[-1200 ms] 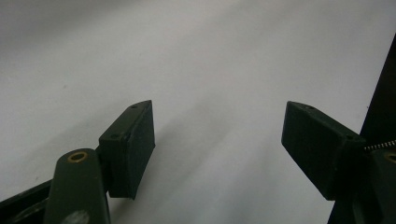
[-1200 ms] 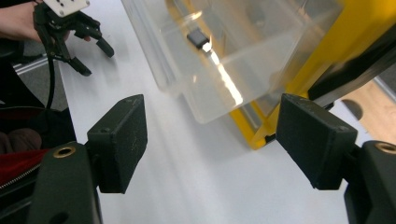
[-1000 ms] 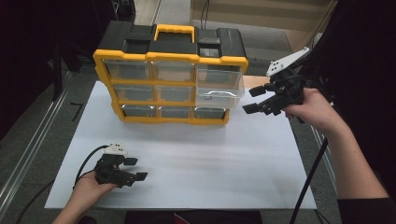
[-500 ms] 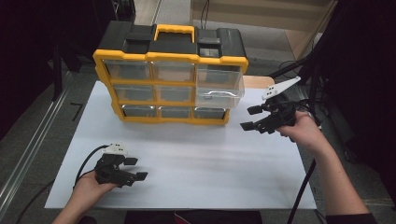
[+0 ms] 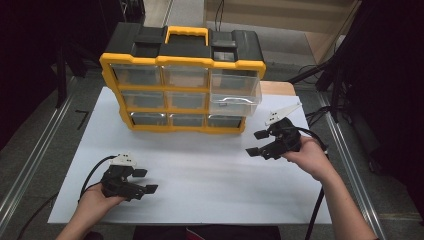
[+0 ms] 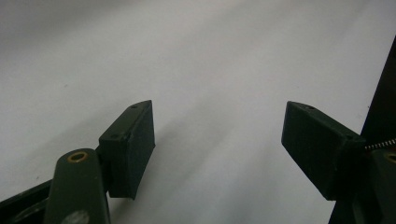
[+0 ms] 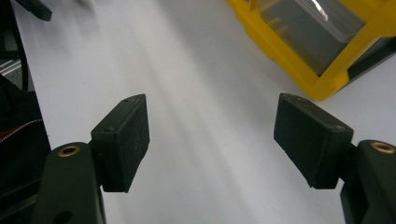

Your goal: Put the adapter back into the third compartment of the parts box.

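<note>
A yellow and black drawer cabinet (image 5: 182,80) stands at the back of the white table (image 5: 200,165). Its middle right clear drawer (image 5: 235,102) is pulled out a little. My right gripper (image 5: 257,142) hovers low over the table, in front of the cabinet's right end, jaws wide open and empty (image 7: 212,140). The cabinet's yellow corner (image 7: 327,74) lies at the upper right of the right gripper view. My left gripper (image 5: 145,181) rests near the front left of the table, open with nothing between its jaws (image 6: 217,140).
Metal rails (image 5: 30,165) run along the floor on both sides of the table. A black cable (image 5: 92,172) trails from the left gripper, another (image 5: 315,215) from the right. Bare white surface (image 5: 200,165) lies between the two grippers.
My right gripper has come down from beside the pulled-out drawer to low over the table, toward the front. The left gripper has stayed put.
</note>
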`<state>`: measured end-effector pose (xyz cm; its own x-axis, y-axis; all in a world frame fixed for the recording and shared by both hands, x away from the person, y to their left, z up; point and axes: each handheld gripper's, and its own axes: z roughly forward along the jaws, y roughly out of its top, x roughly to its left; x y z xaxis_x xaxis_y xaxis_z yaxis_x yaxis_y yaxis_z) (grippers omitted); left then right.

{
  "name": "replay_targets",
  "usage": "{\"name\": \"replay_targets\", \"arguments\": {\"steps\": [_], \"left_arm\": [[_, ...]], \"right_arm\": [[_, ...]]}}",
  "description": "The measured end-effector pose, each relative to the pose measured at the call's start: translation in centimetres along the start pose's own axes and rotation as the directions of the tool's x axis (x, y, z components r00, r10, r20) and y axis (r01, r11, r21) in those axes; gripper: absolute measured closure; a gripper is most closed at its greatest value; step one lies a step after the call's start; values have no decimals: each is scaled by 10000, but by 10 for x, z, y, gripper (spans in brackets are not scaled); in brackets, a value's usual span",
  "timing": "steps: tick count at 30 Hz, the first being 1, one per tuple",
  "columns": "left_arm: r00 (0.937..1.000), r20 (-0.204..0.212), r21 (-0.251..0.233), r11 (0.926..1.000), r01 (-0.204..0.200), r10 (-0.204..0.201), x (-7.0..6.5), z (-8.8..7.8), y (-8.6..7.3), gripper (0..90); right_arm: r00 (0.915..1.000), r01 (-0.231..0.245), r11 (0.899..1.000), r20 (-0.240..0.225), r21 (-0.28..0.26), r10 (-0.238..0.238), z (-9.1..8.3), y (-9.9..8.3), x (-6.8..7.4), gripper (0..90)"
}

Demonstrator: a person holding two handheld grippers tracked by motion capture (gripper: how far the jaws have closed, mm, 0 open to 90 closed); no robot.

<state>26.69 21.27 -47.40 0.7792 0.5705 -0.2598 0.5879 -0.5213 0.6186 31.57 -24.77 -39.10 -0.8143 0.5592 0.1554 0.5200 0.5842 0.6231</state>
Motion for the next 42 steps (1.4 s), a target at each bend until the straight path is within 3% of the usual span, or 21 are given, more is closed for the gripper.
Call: {"name": "replay_targets", "arguments": {"steps": [10, 13, 18, 21, 26, 34, 42], "left_arm": [[10000, -3, -16, 10000, 1, -1, 0, 0, 0, 272], [10000, -16, -13, 10000, 15, -15, 1, 0, 0, 271], [10000, -24, -43, 10000, 9, -9, 0, -1, -1, 272], [10000, -9, -46, 10000, 3, -3, 0, -1, -1, 272], [10000, 1, -51, 10000, -73, 73, 0, -1, 0, 271], [10000, -31, 12, 10000, -88, 88, -1, 0, 0, 272], [10000, -13, 1, 10000, -88, 88, -1, 0, 0, 271]], "right_arm": [[9983, -581, 9983, -107, -43, 580, 25, -12, 0, 249], [9969, -787, 9969, 55, 100, 786, 33, -15, 5, 249], [9914, -1309, 9913, 58, -114, 1310, 46, -25, 14, 249], [9909, -1343, 9908, 63, -175, 1345, 51, -34, 21, 248], [9898, -1425, 9897, 15, -118, 1425, 52, -47, 26, 248], [9845, -1671, 9851, 465, -396, 1689, 47, -65, 27, 247], [9821, -1839, 9822, 340, -385, 1852, 44, -77, 31, 247]]}}
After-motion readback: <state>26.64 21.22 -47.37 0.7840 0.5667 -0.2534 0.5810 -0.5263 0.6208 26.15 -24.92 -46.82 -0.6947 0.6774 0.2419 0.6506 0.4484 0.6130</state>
